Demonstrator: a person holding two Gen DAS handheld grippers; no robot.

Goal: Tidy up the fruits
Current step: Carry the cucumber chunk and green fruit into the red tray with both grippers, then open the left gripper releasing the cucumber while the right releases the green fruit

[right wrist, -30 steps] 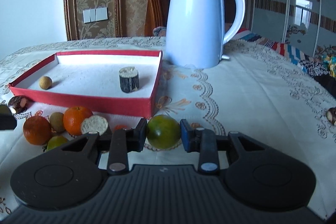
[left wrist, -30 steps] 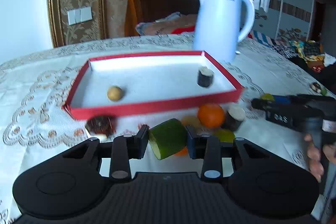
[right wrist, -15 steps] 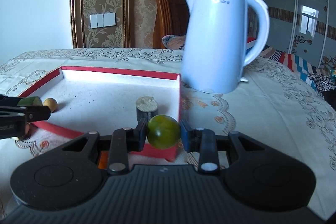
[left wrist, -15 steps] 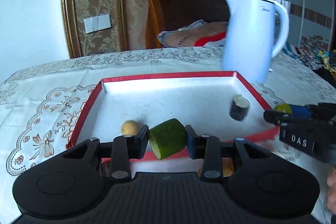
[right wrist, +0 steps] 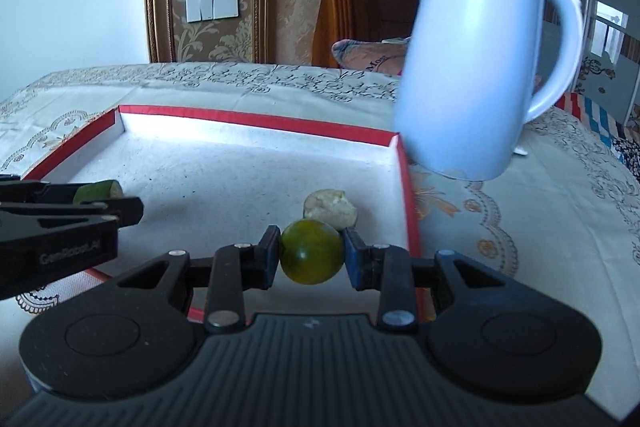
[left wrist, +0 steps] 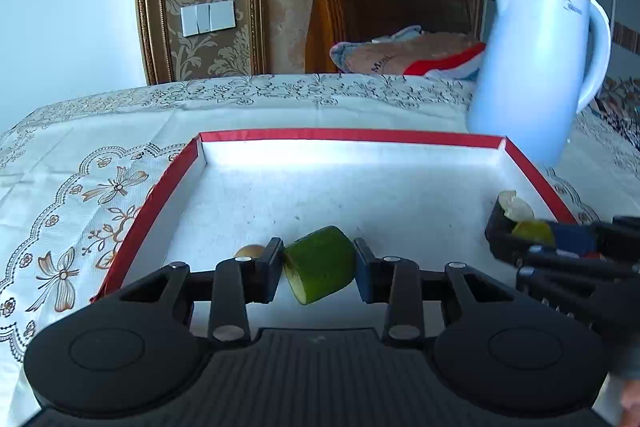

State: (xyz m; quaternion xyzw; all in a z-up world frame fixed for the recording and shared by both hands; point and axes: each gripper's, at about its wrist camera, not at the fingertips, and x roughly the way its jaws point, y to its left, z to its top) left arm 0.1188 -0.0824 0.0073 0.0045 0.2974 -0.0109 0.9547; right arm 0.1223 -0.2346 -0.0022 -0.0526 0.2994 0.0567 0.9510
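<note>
Change: both claws have come forward since a second ago, from the table in front of the red tray to above its white floor; we see the fruits that lay before the tray no more.
Left claw (left wrist: 319, 269): we hold it closed on the green cucumber piece (left wrist: 320, 269), whose cut face looks down and to the left; it hangs over the near part of the red tray (left wrist: 348, 135).
Right claw (right wrist: 311, 258): we hold it closed on the round green citrus (right wrist: 311, 257), over the tray's near right corner.
Small tan fruit (left wrist: 249, 251): it lies on the tray floor, near the tray's front left, half hidden behind the left finger.
Dark cylinder piece (right wrist: 330, 210): it stands on the tray floor near the right wall, just behind the citrus, its pale cut top upward.
White kettle (right wrist: 478, 63): it stands on the table just behind the tray's far right corner.
Table (left wrist: 100, 163): a lace cloth with flower pattern covers it around the tray.
</note>
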